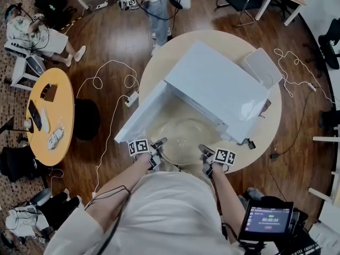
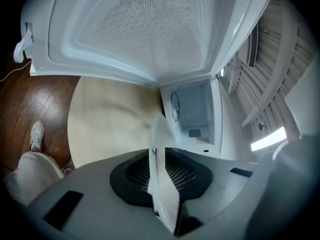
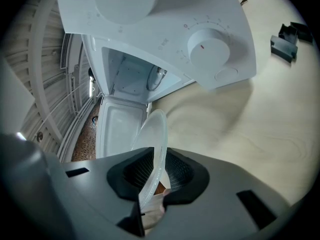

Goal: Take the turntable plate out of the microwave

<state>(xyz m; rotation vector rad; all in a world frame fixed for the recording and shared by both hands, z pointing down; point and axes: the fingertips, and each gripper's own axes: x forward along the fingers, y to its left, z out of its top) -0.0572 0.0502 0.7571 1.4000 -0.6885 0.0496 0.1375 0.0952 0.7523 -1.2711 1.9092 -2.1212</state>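
Observation:
The clear glass turntable plate point(image 1: 182, 137) hangs just outside the white microwave point(image 1: 218, 86), in front of its open cavity point(image 2: 196, 115), over the round table point(image 1: 159, 62). My left gripper point(image 1: 159, 142) is shut on the plate's left rim and my right gripper point(image 1: 203, 149) is shut on its right rim. In the left gripper view the plate point(image 2: 161, 169) runs edge-on between the dark pads of the left gripper point(image 2: 162, 186). The right gripper view shows the plate point(image 3: 154, 144) clamped the same way in the right gripper point(image 3: 151, 186). The microwave door point(image 1: 142, 113) stands swung open to the left.
A flat grey slab point(image 1: 263, 67) lies on the table behind the microwave, and a small black part point(image 3: 287, 40) lies right of its dial panel point(image 3: 207, 49). White cables point(image 1: 109, 73) trail over the wooden floor. A yellow side table point(image 1: 50, 116) and seated people are at the left.

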